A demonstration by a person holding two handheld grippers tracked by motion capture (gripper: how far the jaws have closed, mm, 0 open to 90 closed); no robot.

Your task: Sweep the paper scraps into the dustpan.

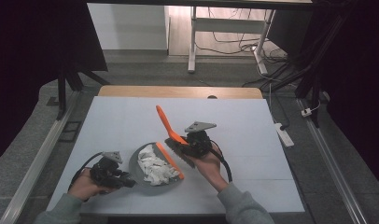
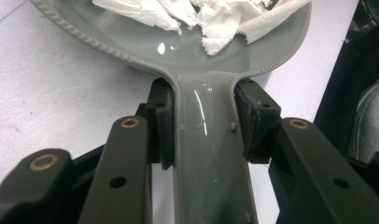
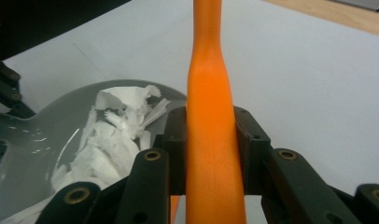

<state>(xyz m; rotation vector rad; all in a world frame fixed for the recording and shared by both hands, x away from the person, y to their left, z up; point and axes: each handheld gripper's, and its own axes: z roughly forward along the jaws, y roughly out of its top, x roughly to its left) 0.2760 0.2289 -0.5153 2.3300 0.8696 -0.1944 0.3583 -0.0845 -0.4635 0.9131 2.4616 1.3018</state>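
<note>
With your left gripper clamped on the grey dustpan handle at lower left and your right gripper gripping the orange brush, you look finished sweeping the paper scraps, so carry them off level.

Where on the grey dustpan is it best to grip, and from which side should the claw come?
Probably the handle, approached from its free end, away from the pan. It is narrow and straight-sided, so the pads fit on both edges; the dustpan itself is wide and holds paper scraps. The left claw grips it this way.
</note>
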